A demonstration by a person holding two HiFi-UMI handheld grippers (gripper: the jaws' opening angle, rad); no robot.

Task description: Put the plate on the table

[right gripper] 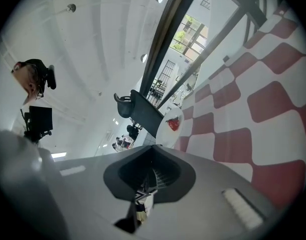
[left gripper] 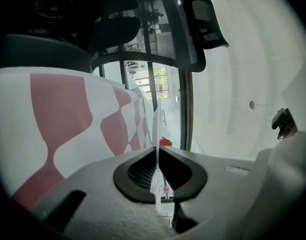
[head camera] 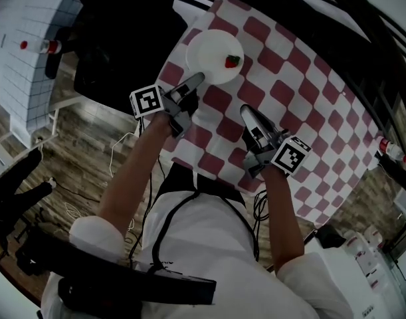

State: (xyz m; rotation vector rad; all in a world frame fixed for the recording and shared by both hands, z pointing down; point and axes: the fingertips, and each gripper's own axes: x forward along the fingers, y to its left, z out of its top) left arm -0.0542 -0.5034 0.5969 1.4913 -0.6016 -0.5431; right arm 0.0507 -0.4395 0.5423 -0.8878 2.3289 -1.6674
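A white plate [head camera: 212, 55] with a strawberry [head camera: 232, 61] on it is at the far left part of the round table [head camera: 302, 105], which has a red-and-white checked cloth. My left gripper [head camera: 197, 78] is shut on the plate's near rim. In the left gripper view the plate [left gripper: 156, 129] shows edge-on between the closed jaws of the left gripper [left gripper: 158, 148], with the strawberry [left gripper: 165, 142] beyond. My right gripper [head camera: 246, 109] hovers over the cloth to the right of the plate, shut and holding nothing. The right gripper view shows the plate [right gripper: 169, 126] ahead of the right gripper [right gripper: 153, 147].
A black mesh office chair [left gripper: 142, 29] stands beyond the table's far edge. A bottle [head camera: 36, 45] lies on a white tiled surface at far left, and another bottle [head camera: 389, 148] is at the right. Cables run over the wooden floor [head camera: 90, 151].
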